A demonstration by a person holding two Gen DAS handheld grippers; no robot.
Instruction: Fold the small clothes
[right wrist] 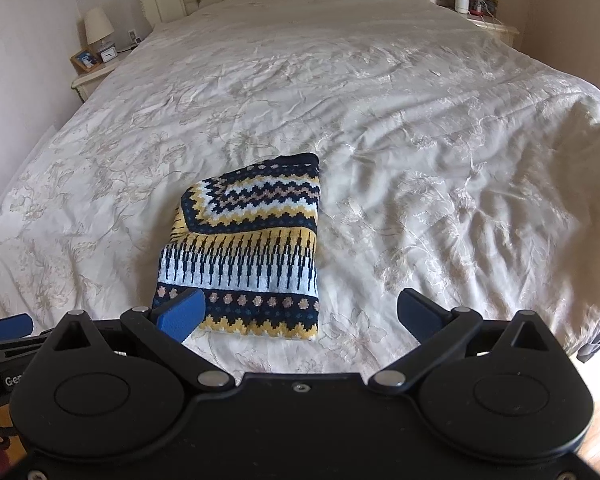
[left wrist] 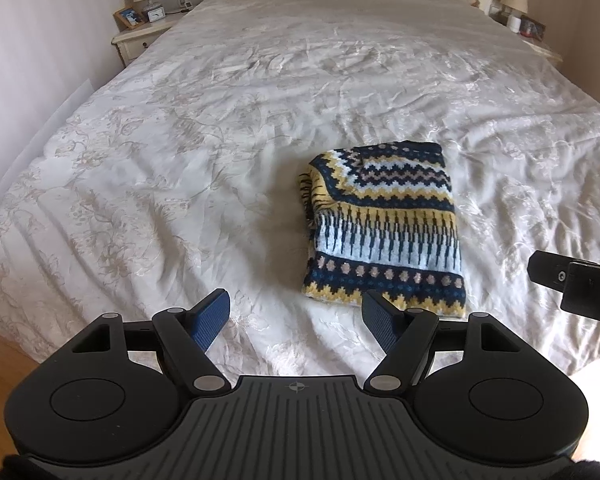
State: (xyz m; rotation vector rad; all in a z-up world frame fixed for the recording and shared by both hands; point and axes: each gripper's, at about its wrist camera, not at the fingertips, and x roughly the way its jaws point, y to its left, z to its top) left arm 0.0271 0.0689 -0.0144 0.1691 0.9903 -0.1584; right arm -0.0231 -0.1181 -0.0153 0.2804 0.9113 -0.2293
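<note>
Knitted sweater (left wrist: pixel 384 224) lay folded on the bed (left wrist: pixel 179 140); both grippers' jaws, left gripper (left wrist: pixel 295 316) and right gripper (right wrist: pixel 300 312), gaped empty just short of it; a careless snag could unfold it.

Cream floral bedspread (left wrist: pixel 219 128), folded patterned sweater (left wrist: pixel 388 224) atop

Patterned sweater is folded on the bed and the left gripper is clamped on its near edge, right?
Not clamped. In the left wrist view the left gripper stands open with only bedspread between its pads, beside the near corner of the folded sweater. The sweater does lie folded on the bed.
</note>
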